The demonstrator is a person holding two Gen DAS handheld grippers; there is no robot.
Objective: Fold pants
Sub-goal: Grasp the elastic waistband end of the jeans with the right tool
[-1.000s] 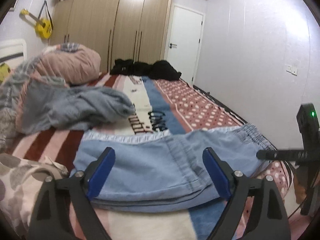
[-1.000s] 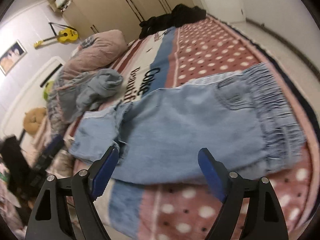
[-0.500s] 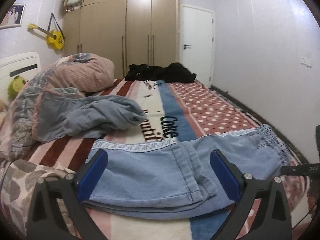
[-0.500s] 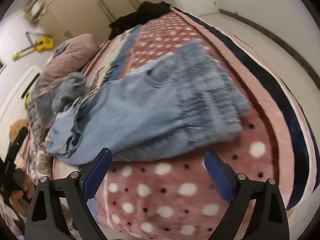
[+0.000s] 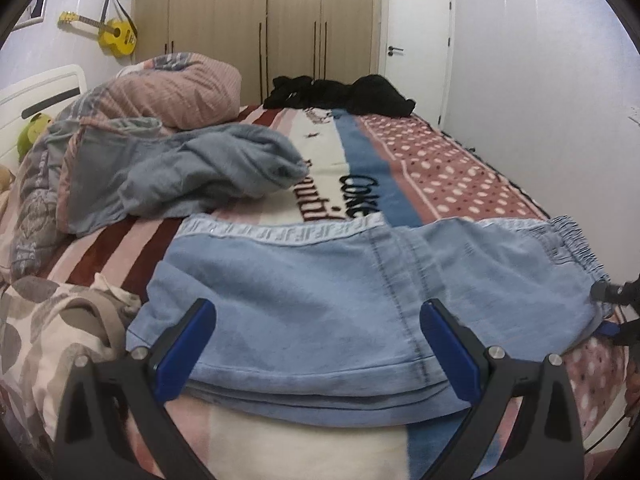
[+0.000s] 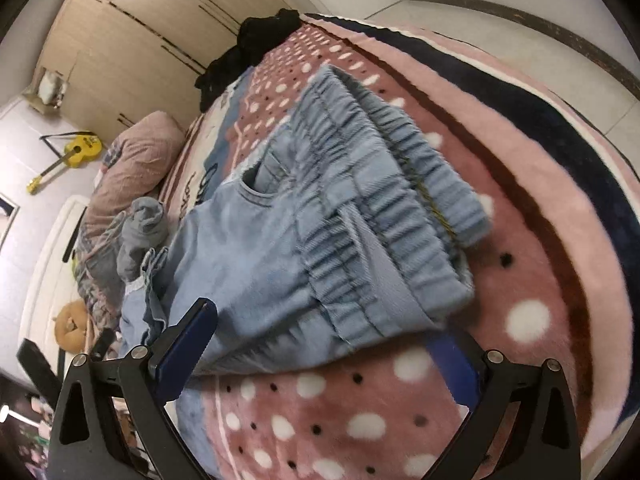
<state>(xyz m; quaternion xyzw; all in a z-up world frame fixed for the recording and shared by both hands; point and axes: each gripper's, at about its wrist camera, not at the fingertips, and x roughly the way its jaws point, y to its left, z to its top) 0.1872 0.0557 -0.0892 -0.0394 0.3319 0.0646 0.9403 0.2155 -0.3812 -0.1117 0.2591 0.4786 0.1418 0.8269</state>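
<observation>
Light blue denim pants lie folded in layers across the near end of the bed, elastic waistband to the right. My left gripper is open and empty, its blue pads just above the near folded edge. My right gripper is open and empty at the waistband end of the pants, low over the bedspread. The tip of the right gripper shows at the right edge of the left wrist view, next to the waistband.
The bed has a pink, dotted and striped blanket. A grey garment and a pink quilt lie at the left, black clothes at the far end. A patterned pillow lies near left. The floor lies beyond the bed's right edge.
My left gripper has come lower and closer to the pants' near edge. My right gripper has swung round to the waistband end and moved in close. Both stay open.
</observation>
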